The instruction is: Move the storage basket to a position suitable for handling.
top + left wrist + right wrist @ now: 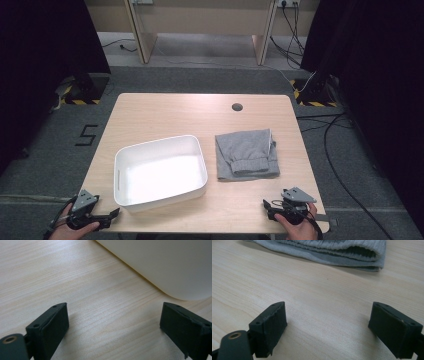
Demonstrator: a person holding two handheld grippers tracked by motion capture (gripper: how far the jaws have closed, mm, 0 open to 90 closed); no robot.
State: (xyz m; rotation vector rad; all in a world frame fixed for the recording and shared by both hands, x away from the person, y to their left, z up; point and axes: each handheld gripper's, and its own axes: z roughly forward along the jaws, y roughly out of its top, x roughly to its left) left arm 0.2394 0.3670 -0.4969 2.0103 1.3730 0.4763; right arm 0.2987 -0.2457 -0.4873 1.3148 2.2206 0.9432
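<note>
A folded grey garment (247, 153) lies flat on the right half of the wooden table (165, 112). An empty white plastic tub (160, 170) stands to its left. My left gripper (114, 214) rests low at the table's front left corner, open, with only bare wood between its jaws; the tub's rounded wall (165, 265) rises just ahead of my left gripper (113, 322). My right gripper (266, 206) sits at the front right edge, held by a hand. It too is open over bare wood (327, 320), and the garment's folded edge (332, 250) lies a short way ahead.
A round cable hole (237, 106) is near the table's far edge. Black curtains hang on both sides, cables run across the floor at the right, and a wooden bench stands beyond the table.
</note>
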